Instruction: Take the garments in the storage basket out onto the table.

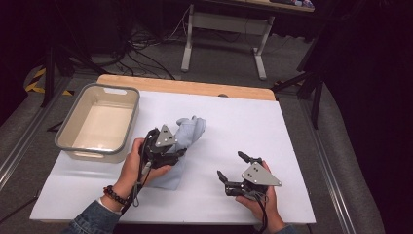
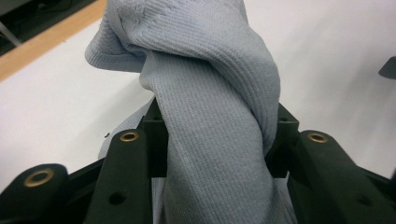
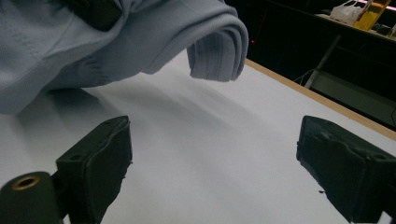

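Note:
A light blue knitted garment (image 1: pixel 189 130) lies bunched on the white table (image 1: pixel 243 117), left of centre. My left gripper (image 1: pixel 181 153) is shut on a thick twisted fold of it, and part of the cloth rises above the jaws. In the left gripper view the cloth (image 2: pixel 210 84) is pinched between both pads of the left gripper (image 2: pixel 217 123). My right gripper (image 1: pixel 230 165) rests low near the table's front right, open, with nothing between its fingers. The right gripper view has its jaws (image 3: pixel 215 154) wide apart over bare table, with the garment (image 3: pixel 93 46) hanging beyond them.
A grey-rimmed beige plastic bin (image 1: pixel 73 131) stands at the table's left side. A wooden strip (image 1: pixel 195 87) runs along the far table edge. Beyond it are a desk frame (image 1: pixel 224 29) and cables on the floor.

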### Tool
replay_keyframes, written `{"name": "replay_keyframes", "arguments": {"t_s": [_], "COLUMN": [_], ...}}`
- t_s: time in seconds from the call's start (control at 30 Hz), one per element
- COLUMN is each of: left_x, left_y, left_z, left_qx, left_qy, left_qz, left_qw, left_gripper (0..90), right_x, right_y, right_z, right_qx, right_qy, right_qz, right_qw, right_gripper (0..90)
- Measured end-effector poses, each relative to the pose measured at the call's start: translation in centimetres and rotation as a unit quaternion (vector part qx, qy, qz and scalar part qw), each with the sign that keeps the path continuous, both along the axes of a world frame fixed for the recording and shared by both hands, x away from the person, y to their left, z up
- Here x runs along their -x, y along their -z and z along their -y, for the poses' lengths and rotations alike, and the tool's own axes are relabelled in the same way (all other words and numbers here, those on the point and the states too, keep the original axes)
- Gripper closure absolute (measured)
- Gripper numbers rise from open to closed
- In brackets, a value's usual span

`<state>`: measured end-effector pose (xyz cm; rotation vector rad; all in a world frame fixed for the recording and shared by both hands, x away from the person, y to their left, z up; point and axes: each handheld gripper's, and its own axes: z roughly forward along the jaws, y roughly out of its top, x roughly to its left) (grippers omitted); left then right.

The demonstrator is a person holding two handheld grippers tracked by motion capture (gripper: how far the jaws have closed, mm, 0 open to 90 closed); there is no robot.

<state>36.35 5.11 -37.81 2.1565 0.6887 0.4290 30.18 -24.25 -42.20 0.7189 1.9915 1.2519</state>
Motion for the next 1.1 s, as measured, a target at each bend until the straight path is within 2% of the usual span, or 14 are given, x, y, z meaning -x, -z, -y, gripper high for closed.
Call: {"name": "replay_keyframes", "arguments": {"t_s": [0.1,0.37,0.53,0.63,0.7,0.77,0.87,0.93,1.03,1.1], "left_x": [-0.1,-0.5,-0.9,-1.0,-0.9,-0.8,-0.5,-0.2,0.4,0.6], "left_y": [0.7,2.2,2.9,3.2,3.2,3.0,2.6,2.0,1.1,0.7], "left_z": [0.8,2.5,2.8,3.0,3.2,3.2,2.8,2.3,1.4,0.8], "left_qx": [-0.009,-0.030,-0.027,-0.022,-0.021,-0.019,0.001,0.019,0.033,0.036], "left_qy": [0.002,0.012,0.007,0.018,0.026,0.028,0.039,0.046,0.048,0.046], "left_qz": [-0.014,-0.035,-0.044,-0.048,-0.042,-0.037,-0.028,-0.016,0.004,0.010], "left_qw": [0.9999,0.9989,0.9986,0.9985,0.9985,0.9987,0.9988,0.9986,0.9983,0.9982], "left_gripper": [55.6,53.4,51.0,43.7,34.2,28.5,20.7,19.3,17.9,16.7], "right_x": [0.0,0.0,-0.1,-0.1,-0.1,-0.1,-0.2,-0.2,-0.2,-0.2], "right_y": [0.0,0.0,0.1,0.1,0.1,0.1,0.1,0.1,0.1,0.1], "right_z": [0.0,0.0,0.0,0.0,0.0,0.1,0.1,0.1,0.1,0.1], "right_qx": [0.000,0.002,0.002,0.003,0.003,0.003,0.003,0.004,0.003,0.004], "right_qy": [-0.001,-0.002,-0.002,-0.002,-0.001,0.000,-0.001,-0.001,0.000,-0.001], "right_qz": [-0.001,-0.002,-0.004,-0.004,-0.005,-0.006,-0.006,-0.007,-0.008,-0.007], "right_qw": [1.0000,1.0000,1.0000,1.0000,1.0000,1.0000,1.0000,1.0000,1.0000,1.0000], "right_gripper": [10.8,10.8,10.8,10.8,10.8,10.8,10.8,10.8,10.8,10.8]}}
